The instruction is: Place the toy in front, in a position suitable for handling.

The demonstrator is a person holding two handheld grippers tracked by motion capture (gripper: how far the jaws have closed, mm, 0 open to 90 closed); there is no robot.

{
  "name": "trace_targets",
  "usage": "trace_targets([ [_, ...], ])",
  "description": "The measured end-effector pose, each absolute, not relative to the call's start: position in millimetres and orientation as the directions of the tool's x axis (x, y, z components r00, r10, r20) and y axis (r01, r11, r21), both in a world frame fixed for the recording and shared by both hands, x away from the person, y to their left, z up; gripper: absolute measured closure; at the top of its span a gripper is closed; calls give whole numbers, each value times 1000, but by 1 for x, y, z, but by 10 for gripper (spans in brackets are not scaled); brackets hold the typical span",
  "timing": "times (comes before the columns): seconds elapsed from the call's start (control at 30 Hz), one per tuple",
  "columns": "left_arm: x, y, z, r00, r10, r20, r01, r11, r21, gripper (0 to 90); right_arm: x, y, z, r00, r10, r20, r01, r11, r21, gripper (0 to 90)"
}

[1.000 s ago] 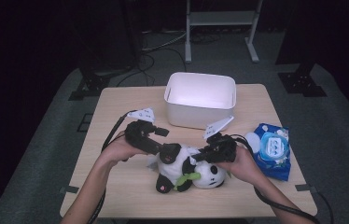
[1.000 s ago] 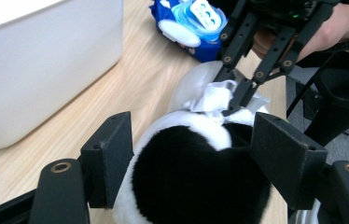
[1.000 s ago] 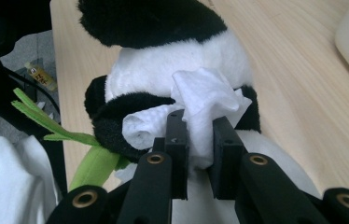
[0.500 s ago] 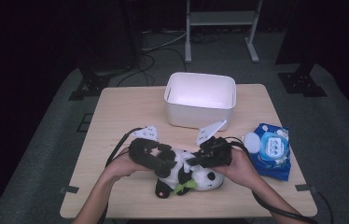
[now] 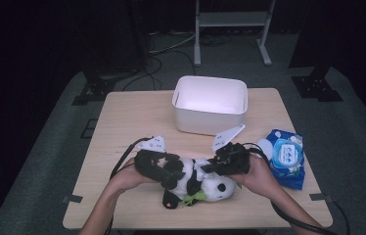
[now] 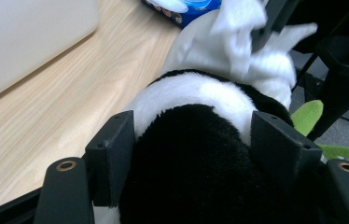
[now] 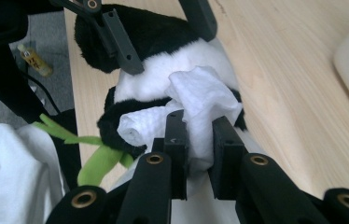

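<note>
Plush panda (image 5: 195, 180) straddled by left tongs (image 6: 196, 154), probably gripped

No legible text anywhere. Blue plastic wet-wipe pack (image 5: 285, 157) w/ white round lid has print on it, too small and blurred to read. Small yellow bottle (image 7: 33, 60) on the grey floor carries dark lettering, also unreadable.

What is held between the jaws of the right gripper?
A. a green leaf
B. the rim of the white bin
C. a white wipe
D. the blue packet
C: in the right gripper view, the right gripper is clamped on a crumpled white wipe held against the panda toy.
</note>
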State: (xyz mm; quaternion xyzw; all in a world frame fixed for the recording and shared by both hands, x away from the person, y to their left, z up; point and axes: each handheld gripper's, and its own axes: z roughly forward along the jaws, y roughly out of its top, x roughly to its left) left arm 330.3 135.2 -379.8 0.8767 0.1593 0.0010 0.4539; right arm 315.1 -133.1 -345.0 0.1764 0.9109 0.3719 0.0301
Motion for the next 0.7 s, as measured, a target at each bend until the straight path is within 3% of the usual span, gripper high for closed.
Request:
trace_targets([
  [0.7, 324, 136, -383, 946, 291, -145, 279, -496, 822, 313, 309, -218, -363, -855, 481, 194, 456, 519, 723, 781],
])
